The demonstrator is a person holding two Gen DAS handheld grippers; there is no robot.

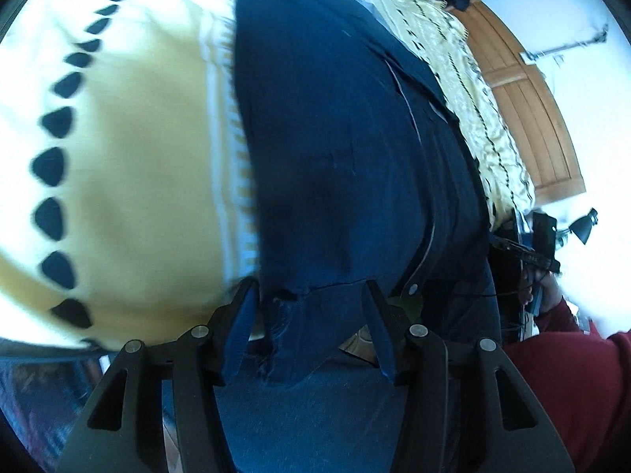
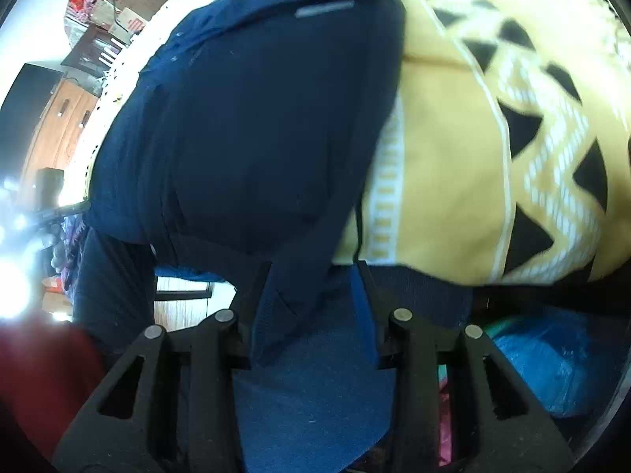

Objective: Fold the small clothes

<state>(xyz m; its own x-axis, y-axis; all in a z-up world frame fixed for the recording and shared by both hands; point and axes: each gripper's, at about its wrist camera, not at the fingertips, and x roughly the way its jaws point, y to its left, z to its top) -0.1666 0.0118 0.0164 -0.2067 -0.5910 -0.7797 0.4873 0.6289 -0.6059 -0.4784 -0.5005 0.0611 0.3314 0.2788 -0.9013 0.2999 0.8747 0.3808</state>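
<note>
A dark navy fabric garment lies on a yellow bedspread patterned with black triangles, its long axis running away from both grippers. The left gripper and right gripper stand wide, the near hem between their fingers. Only the left view shows a wooden door; the right shows cardboard boxes.
</note>
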